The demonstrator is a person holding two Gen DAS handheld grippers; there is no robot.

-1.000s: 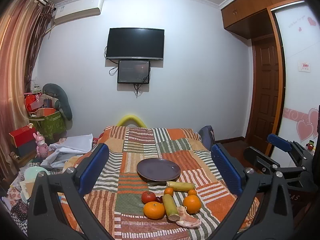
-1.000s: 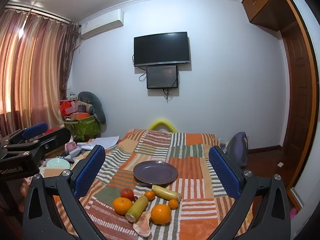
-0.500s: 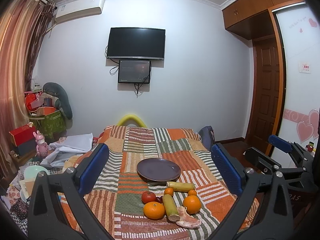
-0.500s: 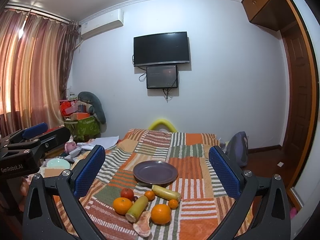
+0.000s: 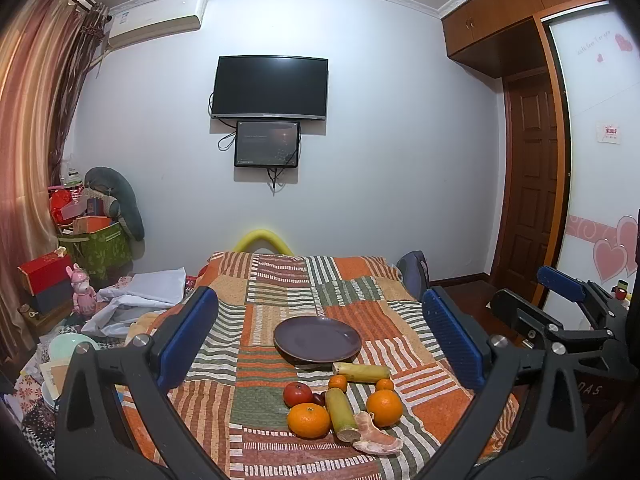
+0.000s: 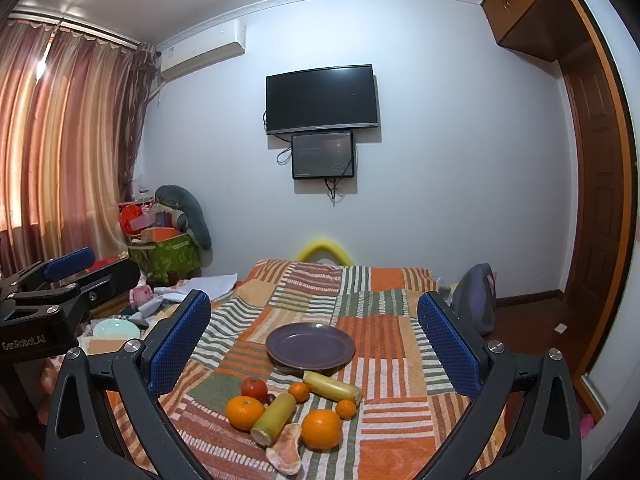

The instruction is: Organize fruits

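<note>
On the patchwork bedspread [image 5: 280, 304], toward its near edge, the fruits lie clustered: two oranges [image 5: 308, 420], a red apple [image 5: 297, 394], small tangerines [image 6: 299, 391] and two sugarcane pieces [image 6: 274, 417], just beside the bare purple plate [image 5: 317, 339], which likely waits to receive them. Left gripper [image 5: 320, 340] and right gripper [image 6: 314, 344] both hover spread wide, holding nothing, well apart from the fruit

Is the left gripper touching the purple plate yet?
Apart. The right wrist view shows the left gripper open, raised off to the side, well away from the purple plate on the bedspread.
</note>
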